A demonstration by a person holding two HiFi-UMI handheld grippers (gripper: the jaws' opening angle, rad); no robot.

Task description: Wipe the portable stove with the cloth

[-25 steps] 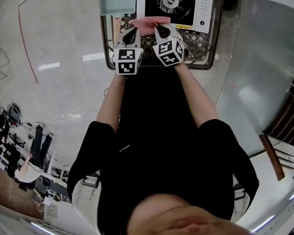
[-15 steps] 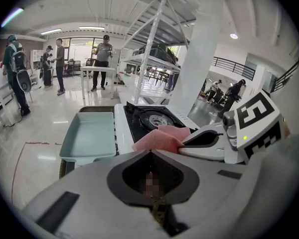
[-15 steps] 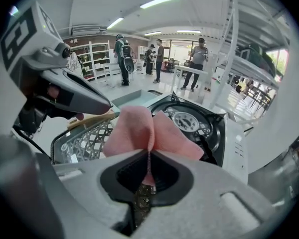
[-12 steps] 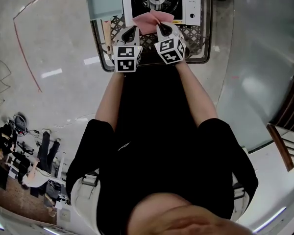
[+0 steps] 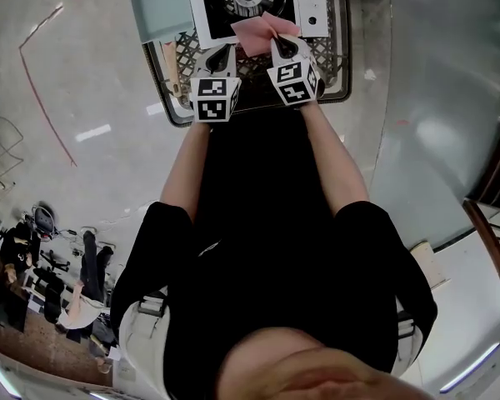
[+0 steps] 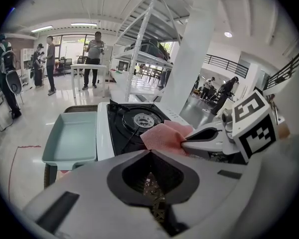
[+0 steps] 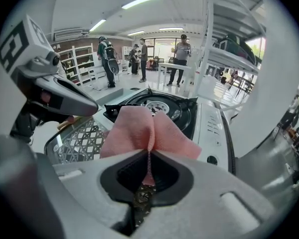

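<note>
Your right gripper point(image 5: 277, 40) is clamped on the pink cloth point(image 5: 258, 32). The right gripper view shows a fold pinched between the jaws and two loose flaps standing up past them point(image 7: 144, 128). Your left gripper point(image 5: 223, 52) has its jaws together with nothing in them; only the lattice of the stand point(image 5: 333, 65) shows through the gap.

The stove point(image 5: 308, 7) sits along the stand's far edge, with a pale green tray point(image 5: 158, 7) beside it in the far left corner. The cloth is over the stove's near edge. I can't tell whether it touches the surface yet, so I'd judge that the wipe hasn't properly begun.

To do this step well:
- Keep the pinch firm, since only a fold of cloth is caught.
- Tip the right gripper down so the loose flaps lie flat on the white top. That way the fabric does the rubbing, not the jaw tips.
- Use long, straight strokes along the white border first.
- Go gently around the black burner point(image 7: 159, 106). Its raised supports look likely to snag a flap and pull the cloth free.
- A light stove may slide on the lattice, so consider bracing its near left corner with your left gripper.
</note>
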